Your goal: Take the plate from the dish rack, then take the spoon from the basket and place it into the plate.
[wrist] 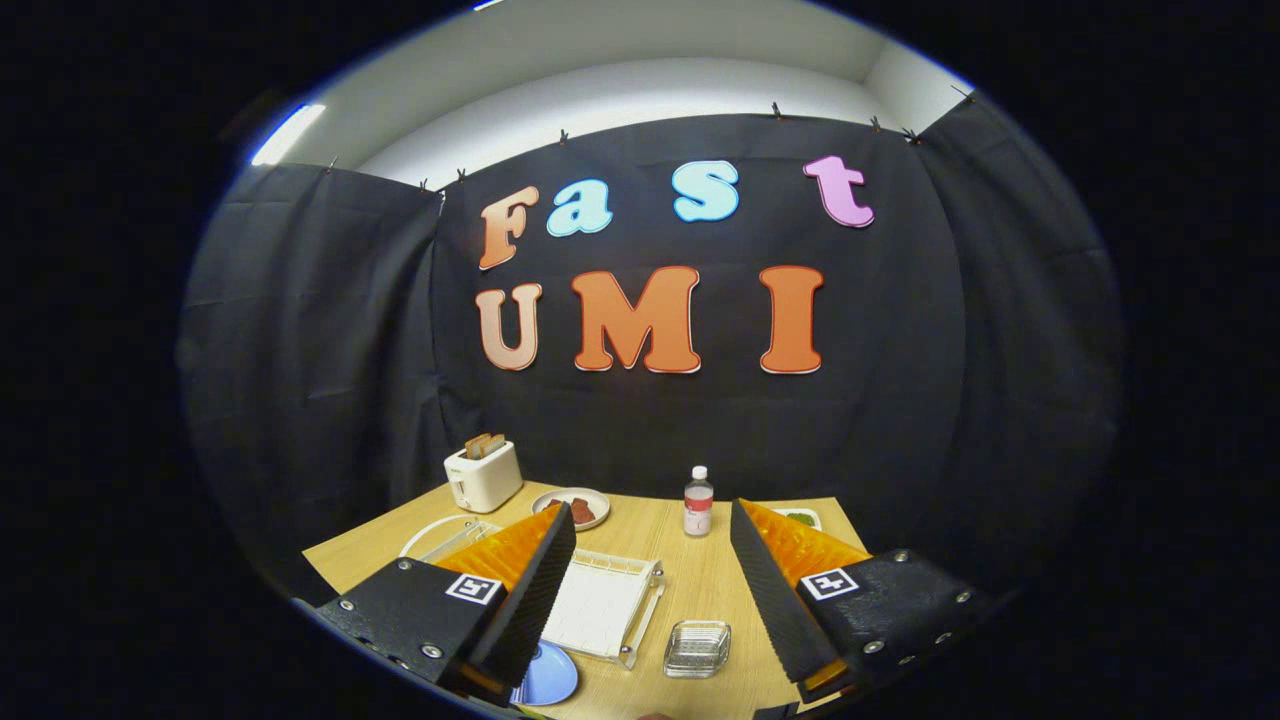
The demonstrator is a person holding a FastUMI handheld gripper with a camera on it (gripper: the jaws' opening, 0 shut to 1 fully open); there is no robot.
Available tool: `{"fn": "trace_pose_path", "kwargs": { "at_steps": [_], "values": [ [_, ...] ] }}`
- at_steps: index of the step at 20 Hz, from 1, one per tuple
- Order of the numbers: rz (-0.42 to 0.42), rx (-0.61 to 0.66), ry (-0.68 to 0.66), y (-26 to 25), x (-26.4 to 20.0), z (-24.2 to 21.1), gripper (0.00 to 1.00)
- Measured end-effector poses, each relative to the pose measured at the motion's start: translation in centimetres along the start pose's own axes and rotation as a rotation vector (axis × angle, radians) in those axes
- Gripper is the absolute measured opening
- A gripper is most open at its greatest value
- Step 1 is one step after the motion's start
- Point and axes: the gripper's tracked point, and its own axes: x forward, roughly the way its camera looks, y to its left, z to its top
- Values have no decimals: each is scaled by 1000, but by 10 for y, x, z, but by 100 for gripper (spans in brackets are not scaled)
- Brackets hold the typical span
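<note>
Hovering high over the surface (700,585), gripper (652,530) spread wide, holding nothing. Rack (600,605) sits between the fingers, low and just ahead. Blue plate (548,675) is at the rack's near-left corner, mostly hidden behind the left finger; can't tell if it's leaning in the rack or lying flat beside it. Basket is probably the clear dish (697,647) right of the rack, no spoon visible from here. Toaster (483,474), bottle (698,503) and a food dish (578,506) are well beyond. Step in hand: plate grab. Drop and swing left, line the fingers across the rim, close only once the rim is seated between both pads.
</note>
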Motion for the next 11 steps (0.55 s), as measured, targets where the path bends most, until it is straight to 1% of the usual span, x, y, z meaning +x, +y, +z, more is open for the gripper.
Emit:
{"fn": "trace_pose_path", "kwargs": {
  "at_steps": [3, 5, 11],
  "values": [
    [-13, -14, -57, -5, -5, 25, 93],
    [-23, -25, -85, -7, -4, 34, 93],
    [-51, -30, -107, -11, 0, 36, 94]
  ]
}}
